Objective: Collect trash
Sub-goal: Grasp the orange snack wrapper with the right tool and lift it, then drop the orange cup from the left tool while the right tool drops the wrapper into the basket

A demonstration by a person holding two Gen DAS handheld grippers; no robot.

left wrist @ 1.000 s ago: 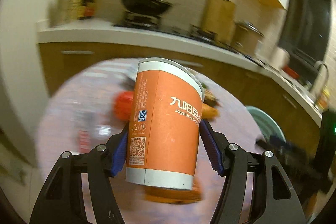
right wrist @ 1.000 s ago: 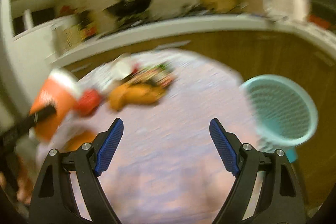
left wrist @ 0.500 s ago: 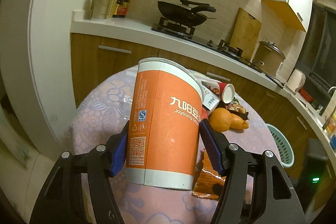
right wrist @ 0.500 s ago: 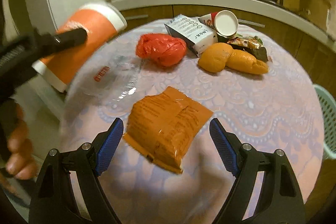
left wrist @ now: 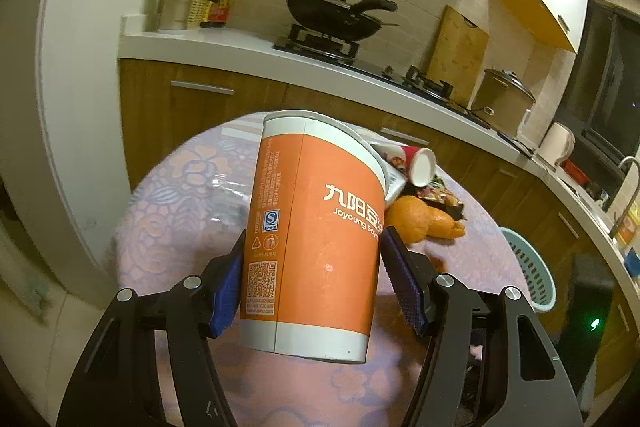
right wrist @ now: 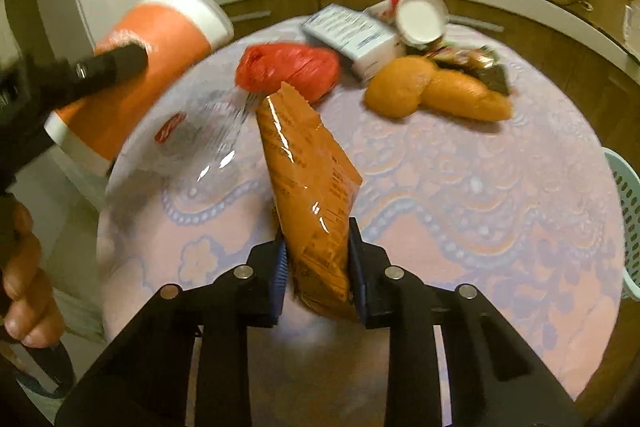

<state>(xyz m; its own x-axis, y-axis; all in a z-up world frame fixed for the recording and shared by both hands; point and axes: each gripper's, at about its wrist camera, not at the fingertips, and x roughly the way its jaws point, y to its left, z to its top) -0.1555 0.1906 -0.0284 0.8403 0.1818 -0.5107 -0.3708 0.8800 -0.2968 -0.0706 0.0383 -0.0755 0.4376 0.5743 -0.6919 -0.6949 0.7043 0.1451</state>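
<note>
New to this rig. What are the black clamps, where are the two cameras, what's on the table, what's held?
No robot here: a person carries a handheld two-finger gripper in each hand, with a fisheye camera on each looking along its fingers. In the left view, the left gripper is clamped on an orange paper cup. In the right view, the right gripper, whose jaws have just been closing, pinches an orange snack wrapper. On the round table lie a red plastic bag, clear plastic wrap, a white carton, a tipped cup and orange peel. A teal basket stands beside the table.
</note>
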